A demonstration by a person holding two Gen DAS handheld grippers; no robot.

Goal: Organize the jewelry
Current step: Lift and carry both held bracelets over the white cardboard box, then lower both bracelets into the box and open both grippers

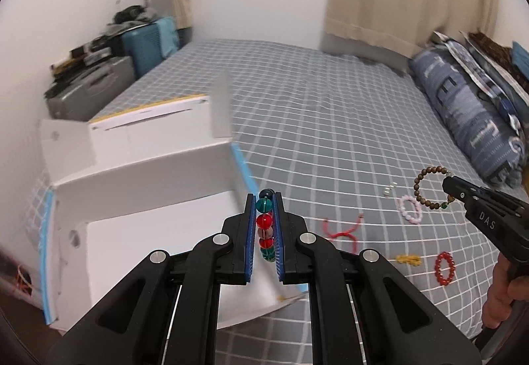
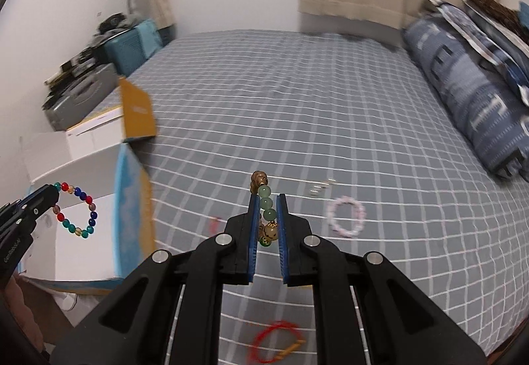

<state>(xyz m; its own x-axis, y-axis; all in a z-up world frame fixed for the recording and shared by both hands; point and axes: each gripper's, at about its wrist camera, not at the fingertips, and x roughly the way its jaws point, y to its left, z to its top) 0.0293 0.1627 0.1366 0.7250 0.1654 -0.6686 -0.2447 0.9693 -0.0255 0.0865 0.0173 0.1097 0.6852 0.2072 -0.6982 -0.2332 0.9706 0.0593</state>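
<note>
Box (image 1: pixel 148 233) dead ahead and below left gripper (image 1: pixel 264 200), fingers clenched on colourful bracelet (image 1: pixel 265 226); right gripper (image 2: pixel 267 200), farther off, pinching wooden bracelet (image 1: pixel 429 186) above bed (image 1: pixel 314 100).

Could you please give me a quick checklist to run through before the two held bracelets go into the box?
1. Left gripper shut on the multicolored glass bead bracelet: ok.
2. Right gripper shut on the brown wooden bead bracelet: ok.
3. White cardboard box open: ok, flaps up.
4. Multicolored bracelet over the box opening: ok, it hangs in front of the white interior.
5. Wooden bracelet over the box: not ok, it hangs over the checked bedsheet, right of the box.
6. Rest sorted: not ok; the pink bead bracelet, red bead bracelet and red cord bracelet lie on the sheet.
</note>
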